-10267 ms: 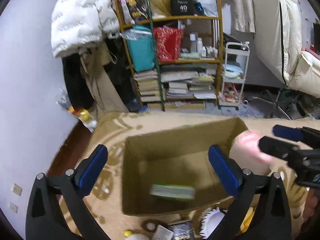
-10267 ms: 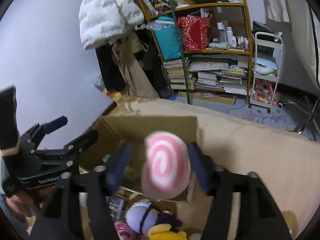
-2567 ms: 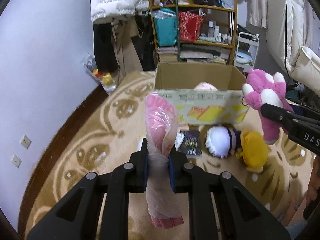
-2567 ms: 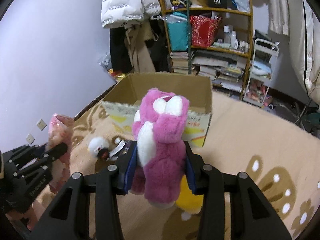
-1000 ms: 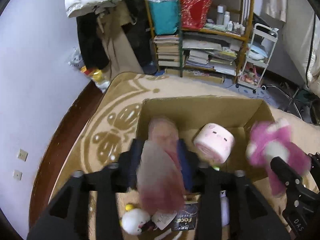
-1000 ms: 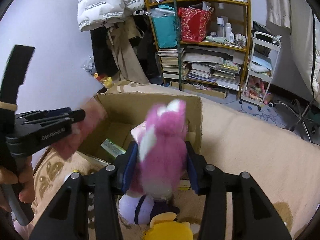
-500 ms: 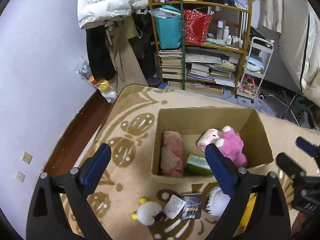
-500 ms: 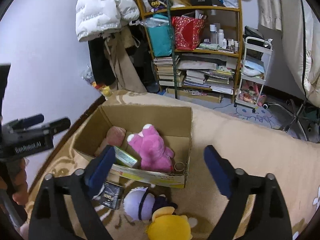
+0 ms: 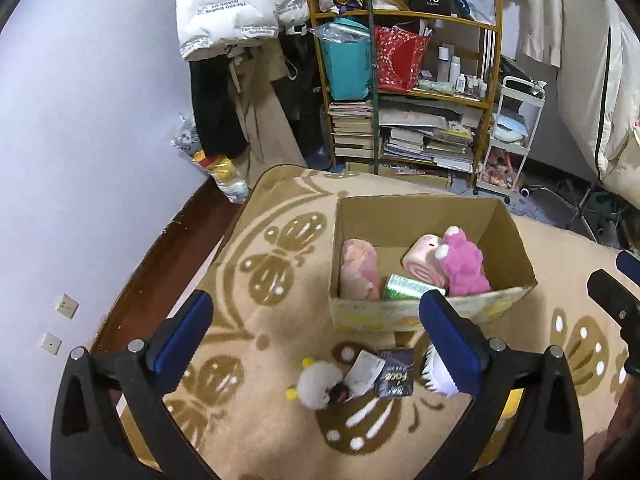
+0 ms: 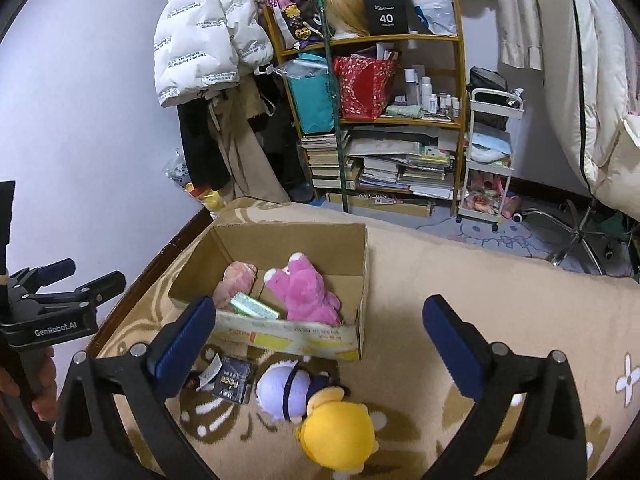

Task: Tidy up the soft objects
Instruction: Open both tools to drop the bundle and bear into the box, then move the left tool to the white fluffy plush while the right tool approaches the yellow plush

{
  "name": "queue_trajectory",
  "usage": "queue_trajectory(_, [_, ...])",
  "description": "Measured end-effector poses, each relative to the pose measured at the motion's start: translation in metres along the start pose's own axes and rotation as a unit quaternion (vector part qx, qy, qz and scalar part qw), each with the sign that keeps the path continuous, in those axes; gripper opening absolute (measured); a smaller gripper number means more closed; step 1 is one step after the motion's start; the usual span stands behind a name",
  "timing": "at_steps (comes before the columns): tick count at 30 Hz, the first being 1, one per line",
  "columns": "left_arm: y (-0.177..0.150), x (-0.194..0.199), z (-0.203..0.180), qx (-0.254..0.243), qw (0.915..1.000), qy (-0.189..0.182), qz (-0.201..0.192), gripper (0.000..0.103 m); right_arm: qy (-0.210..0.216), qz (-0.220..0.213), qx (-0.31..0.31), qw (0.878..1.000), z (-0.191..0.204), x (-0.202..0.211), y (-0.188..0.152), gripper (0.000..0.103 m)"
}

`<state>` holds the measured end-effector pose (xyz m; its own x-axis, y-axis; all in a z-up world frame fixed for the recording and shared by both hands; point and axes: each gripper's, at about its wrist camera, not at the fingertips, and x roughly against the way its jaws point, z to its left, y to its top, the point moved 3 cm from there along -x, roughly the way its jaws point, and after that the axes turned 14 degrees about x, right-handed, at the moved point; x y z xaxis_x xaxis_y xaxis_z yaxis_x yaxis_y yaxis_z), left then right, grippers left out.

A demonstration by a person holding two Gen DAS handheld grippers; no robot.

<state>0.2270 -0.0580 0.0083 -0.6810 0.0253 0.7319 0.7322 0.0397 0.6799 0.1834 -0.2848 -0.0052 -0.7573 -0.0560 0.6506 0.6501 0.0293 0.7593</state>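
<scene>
An open cardboard box (image 9: 508, 220) (image 10: 362, 276) stands on the beige rug. Inside lie a magenta plush bear (image 9: 462, 266) (image 10: 300, 288), a pale pink bagged soft toy (image 9: 359, 268) (image 10: 236, 276), a pink swirl roll plush (image 9: 422, 258) and a green packet (image 9: 408, 285) (image 10: 254, 306). On the rug in front lie a white fluffy toy (image 9: 320, 380), a purple-white plush (image 10: 282, 394) and a yellow plush (image 10: 338, 438). My left gripper (image 9: 320, 332) and right gripper (image 10: 320, 332) are both open and empty, above the rug before the box.
A black packet (image 9: 394, 372) (image 10: 234, 380) and a white tag lie by the floor toys. A cluttered bookshelf (image 9: 404, 92), hanging coats (image 9: 228, 16) and a white cart (image 9: 508, 136) stand behind the box. The wall (image 9: 80, 160) and a dark floor strip run along the left.
Both grippers let go of their toys: the bagged pink toy and the magenta bear now lie in the box. Both grippers have opened wide and pulled back and up from the box.
</scene>
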Motion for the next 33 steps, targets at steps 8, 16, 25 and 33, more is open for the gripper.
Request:
queue_trajectory(8, [-0.016,0.021,0.026,0.026,0.9996,0.007,-0.007,0.102,-0.007,0.002,0.011,1.0,0.011,0.018,-0.02,0.103])
queue_trajectory(16, [-0.032,0.024,0.052,0.039,0.9991,0.015,-0.004,0.102,-0.003,0.012,0.024,1.0,0.026,0.026,-0.035,0.103])
queue_trajectory(25, [-0.056,0.005,0.073,0.055,0.998,0.026,0.016,0.102,-0.001,0.039,0.038,0.999,0.039,0.012,-0.055,0.103])
queue_trajectory(33, [-0.07,-0.016,0.074,0.059,0.998,0.005,0.021,0.102,0.011,0.071,0.02,0.997,0.037,-0.012,-0.076,0.103])
